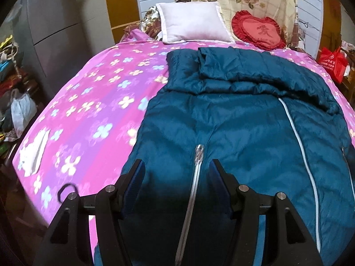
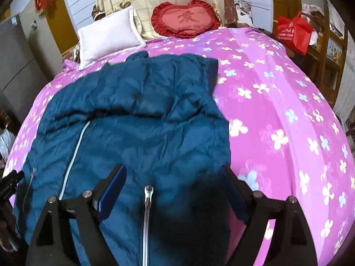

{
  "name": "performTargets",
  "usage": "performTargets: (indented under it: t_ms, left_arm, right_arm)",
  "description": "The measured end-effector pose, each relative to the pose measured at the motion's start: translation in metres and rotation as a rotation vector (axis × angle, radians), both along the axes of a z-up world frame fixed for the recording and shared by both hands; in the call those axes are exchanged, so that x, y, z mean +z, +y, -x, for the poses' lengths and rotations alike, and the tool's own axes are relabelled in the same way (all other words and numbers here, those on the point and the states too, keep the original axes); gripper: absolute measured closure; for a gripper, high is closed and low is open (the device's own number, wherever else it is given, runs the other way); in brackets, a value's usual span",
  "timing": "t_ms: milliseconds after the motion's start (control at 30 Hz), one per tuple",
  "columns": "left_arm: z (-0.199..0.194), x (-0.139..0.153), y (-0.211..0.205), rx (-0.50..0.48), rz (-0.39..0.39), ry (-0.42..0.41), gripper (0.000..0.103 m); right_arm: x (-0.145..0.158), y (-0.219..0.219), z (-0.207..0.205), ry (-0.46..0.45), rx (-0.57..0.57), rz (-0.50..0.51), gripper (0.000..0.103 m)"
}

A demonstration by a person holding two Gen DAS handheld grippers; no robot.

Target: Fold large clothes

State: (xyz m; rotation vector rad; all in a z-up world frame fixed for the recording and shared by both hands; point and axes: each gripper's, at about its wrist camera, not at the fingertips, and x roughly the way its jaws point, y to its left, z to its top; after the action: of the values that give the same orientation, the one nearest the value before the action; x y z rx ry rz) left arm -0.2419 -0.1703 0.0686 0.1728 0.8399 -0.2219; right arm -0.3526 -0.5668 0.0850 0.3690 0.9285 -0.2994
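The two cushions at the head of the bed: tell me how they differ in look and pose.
The white pillow is rectangular and plain; the red cushion is heart-shaped with a ruffled edge and a dark character on its face. The white pillow sits toward the left side of the bed, the red cushion toward the right. Both are propped at the head of the pink floral bedspread, beyond the blue coat, neither touching it.

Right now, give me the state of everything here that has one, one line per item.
Left gripper: jaws open, over the coat, holding nothing.
Right gripper: jaws open, over the coat, holding nothing.
Blue padded coat: lying flat on the bed, far part folded over on itself.
White pillow: propped at the head of the bed.
Red heart cushion: leaning upright beside the pillow.
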Motion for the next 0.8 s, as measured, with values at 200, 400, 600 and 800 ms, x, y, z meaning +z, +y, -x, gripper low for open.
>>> performTargets:
  t_ms: [200,400,600,800]
  left_arm:
    - [0.019,-0.001,0.015,0.004,-0.005,0.003,0.061]
    - [0.033,0.000,0.026,0.011,0.014,0.012,0.061]
    - [0.046,0.003,0.032,0.006,0.018,0.005,0.061]
    - [0.056,0.003,0.040,0.001,0.010,0.000,0.061]
  right_arm:
    - [-0.006,0.011,0.029,0.020,-0.012,-0.035,0.015]
    - [-0.009,0.019,0.060,0.046,-0.023,-0.027,0.012]
    - [-0.006,0.031,0.084,0.064,-0.001,-0.001,0.011]
    - [-0.006,0.050,0.100,0.083,0.049,0.004,0.010]
